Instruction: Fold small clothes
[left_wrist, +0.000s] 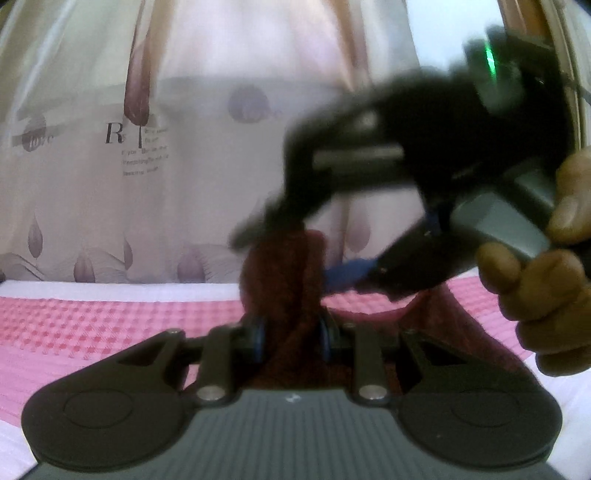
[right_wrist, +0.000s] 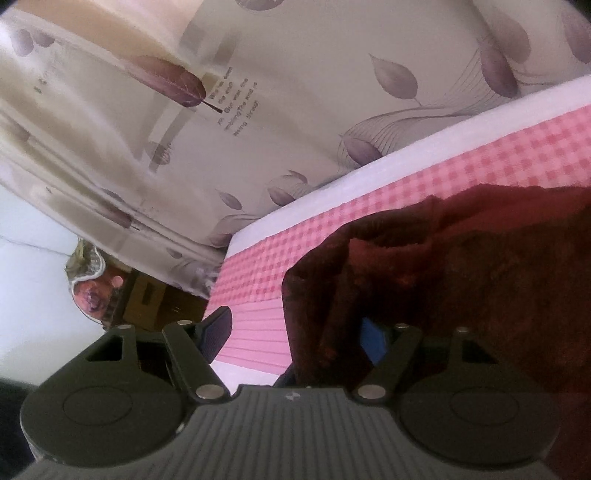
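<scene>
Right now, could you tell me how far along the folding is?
Early. No finished fold shows. The left gripper is shut on the garment, holding it bunched above the pink cloth. The right gripper is open around it. The garment is still crumpled; all folds remain.

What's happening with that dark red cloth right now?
A person is working a dark red garment over a pink checked cloth, with a hand-held gripper in each hand. The left hand-held gripper is shut on a bunched part of the garment and holds it raised. The right hand-held gripper, blurred in the left wrist view, reaches in at the garment's top; its own camera shows its fingers spread wide with the fabric draped between them. A leaf-print curtain hangs behind.
</scene>
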